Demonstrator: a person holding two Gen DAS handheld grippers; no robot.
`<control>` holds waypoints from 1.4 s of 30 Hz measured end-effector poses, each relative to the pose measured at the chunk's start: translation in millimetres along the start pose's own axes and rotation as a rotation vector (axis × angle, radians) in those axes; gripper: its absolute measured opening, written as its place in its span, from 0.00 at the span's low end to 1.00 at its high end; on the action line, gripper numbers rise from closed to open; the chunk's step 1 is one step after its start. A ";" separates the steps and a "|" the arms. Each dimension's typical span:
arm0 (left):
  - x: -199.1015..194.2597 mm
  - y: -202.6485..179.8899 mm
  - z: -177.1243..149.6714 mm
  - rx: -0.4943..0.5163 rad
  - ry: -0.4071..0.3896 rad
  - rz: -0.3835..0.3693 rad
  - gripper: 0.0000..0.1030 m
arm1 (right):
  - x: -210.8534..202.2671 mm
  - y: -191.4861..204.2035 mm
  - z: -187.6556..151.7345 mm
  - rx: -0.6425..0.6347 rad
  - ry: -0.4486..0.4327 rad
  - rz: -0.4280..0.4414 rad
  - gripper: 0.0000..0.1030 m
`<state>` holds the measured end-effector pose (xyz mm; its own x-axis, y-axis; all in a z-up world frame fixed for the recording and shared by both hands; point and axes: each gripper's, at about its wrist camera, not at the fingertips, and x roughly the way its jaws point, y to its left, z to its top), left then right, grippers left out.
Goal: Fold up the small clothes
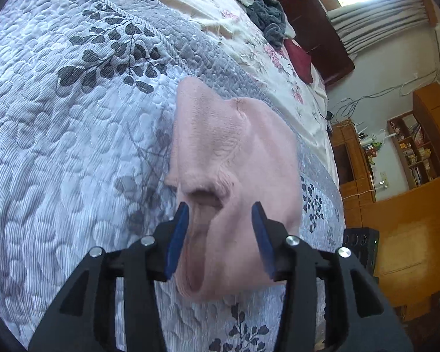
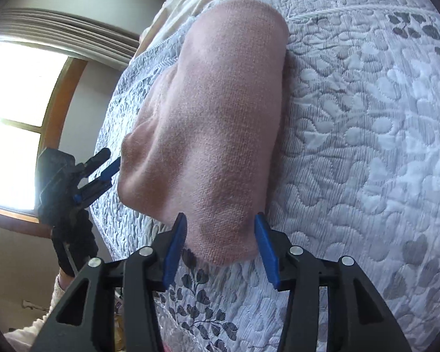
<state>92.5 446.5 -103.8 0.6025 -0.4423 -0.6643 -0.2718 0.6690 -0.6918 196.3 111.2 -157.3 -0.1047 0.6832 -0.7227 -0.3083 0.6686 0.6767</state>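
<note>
Quilted bedspread (image 1: 73, 146) carries a folded pink knit garment (image 1: 234, 152), left gripper (image 1: 221, 234) and right gripper (image 2: 220, 240) both spread.

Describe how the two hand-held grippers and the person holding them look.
Each hand-held gripper, left and right, has a matte black angular frame with cut-out openings, round silver pivot bolts and two flat blue finger pads. In the right wrist view, the person's black glove holds the left unit above a white knitted sleeve.

The garment (image 1: 234, 152) is plain pale pink knit. The bed's quilt (image 1: 73, 117) is white-grey with dark grey leaf sprigs. Both grippers' fingers (image 2: 176, 246) are blue on black frames. A dark grey cloth (image 1: 261, 8) lies on the cream, pink-flowered sheet (image 1: 267, 55).
</note>
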 end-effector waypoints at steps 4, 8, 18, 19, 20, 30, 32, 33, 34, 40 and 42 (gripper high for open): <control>12.1 -6.7 -20.4 0.020 0.055 0.021 0.46 | 18.9 -3.0 -3.9 0.043 0.037 -0.033 0.51; 29.5 -6.9 -26.0 0.034 0.108 0.057 0.08 | 9.0 -6.5 -4.9 0.072 0.014 -0.008 0.25; 43.5 25.8 -37.5 -0.014 0.126 0.071 0.06 | 16.7 -16.0 -17.9 0.040 0.029 -0.102 0.22; 44.7 27.8 -37.6 -0.018 0.128 0.066 0.06 | 17.9 -16.1 -18.1 0.036 0.029 -0.110 0.22; 44.8 28.9 -36.8 -0.022 0.131 0.062 0.07 | 17.7 -16.1 -17.9 0.034 0.032 -0.111 0.22; 6.4 1.7 16.3 0.095 0.043 0.142 0.41 | -17.5 1.3 6.7 -0.033 -0.047 -0.082 0.40; 11.3 -0.8 38.8 0.094 0.028 0.161 0.42 | -21.0 1.4 11.8 -0.034 -0.061 -0.091 0.40; 16.4 -0.8 51.0 0.086 0.021 0.167 0.42 | -20.6 3.0 13.2 -0.034 -0.063 -0.095 0.40; 22.2 -0.5 61.9 0.074 0.016 0.174 0.42 | -20.0 2.5 14.4 -0.031 -0.062 -0.097 0.40; 64.7 11.6 103.9 -0.002 0.026 0.176 0.41 | -8.1 4.9 17.6 -0.042 -0.046 -0.125 0.40; 73.8 13.6 108.1 -0.022 0.025 0.175 0.35 | -6.0 3.3 18.5 -0.044 -0.042 -0.130 0.40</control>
<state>214.4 487.5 -131.6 0.5257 -0.3350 -0.7820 -0.3876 0.7239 -0.5707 213.4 114.8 -148.2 -0.0222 0.6039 -0.7967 -0.3578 0.7394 0.5704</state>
